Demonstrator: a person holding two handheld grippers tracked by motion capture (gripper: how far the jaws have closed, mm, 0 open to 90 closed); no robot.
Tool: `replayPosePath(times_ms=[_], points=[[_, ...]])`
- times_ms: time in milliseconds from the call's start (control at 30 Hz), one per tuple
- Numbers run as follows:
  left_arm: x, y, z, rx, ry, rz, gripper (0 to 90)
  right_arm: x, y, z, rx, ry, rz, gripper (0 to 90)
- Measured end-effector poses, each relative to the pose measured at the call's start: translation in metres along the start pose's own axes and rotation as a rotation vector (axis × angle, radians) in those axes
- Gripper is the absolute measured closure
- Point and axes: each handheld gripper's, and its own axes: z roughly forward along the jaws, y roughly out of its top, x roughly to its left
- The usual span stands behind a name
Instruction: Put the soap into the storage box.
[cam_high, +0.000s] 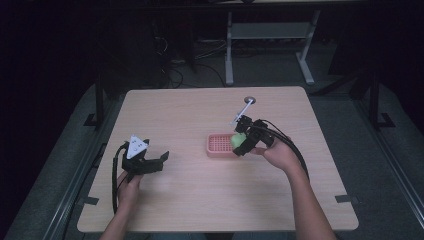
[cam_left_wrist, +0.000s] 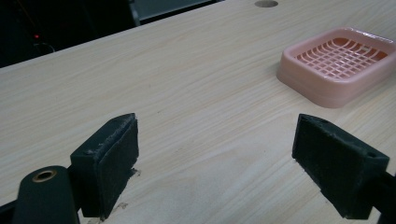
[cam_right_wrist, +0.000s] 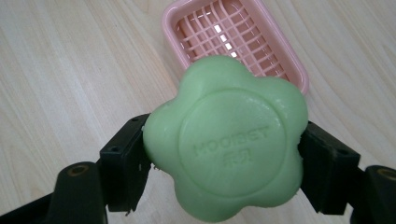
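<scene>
Item: green flower-shaped soap (cam_right_wrist: 224, 140), clamped in right gripper (cam_high: 243, 141) above pink soap dish (cam_right_wrist: 233, 35).
Left gripper (cam_left_wrist: 215, 163) jaws spread, empty, low over counter (cam_left_wrist: 187, 93). Risk: slick soap slipping, missing dish.

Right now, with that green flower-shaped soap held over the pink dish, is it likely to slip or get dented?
The green soap looks solid and stiff, probably holding its shape. The right hand-held gripper pinches it across rounded lobes, so it could twist or slip, especially if waxy. Crumbs near one pad suggest its edges may scuff. Its flat face should sit steadily in the pink dish.

Right tool (cam_right_wrist: 224, 163) clamps green flower-shaped soap (cam_right_wrist: 226, 140) above pink tray (cam_right_wrist: 299, 77).
</scene>
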Motion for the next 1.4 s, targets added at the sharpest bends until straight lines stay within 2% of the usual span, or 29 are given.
replayPosePath(times_ms=[633,933,1400], points=[[0.001,0.000,0.000,0.001,0.000,-0.001,14.3,-0.006,0.038,0.011,0.022,-0.003,-0.017,26.1],[0.001,0.000,-0.001,-0.001,0.002,0.000,14.3,-0.011,0.045,0.020,0.021,0.006,0.005,26.1],[0.002,0.000,-0.001,-0.002,0.001,-0.003,14.3,-0.021,0.049,0.047,0.079,0.021,0.042,26.1]])
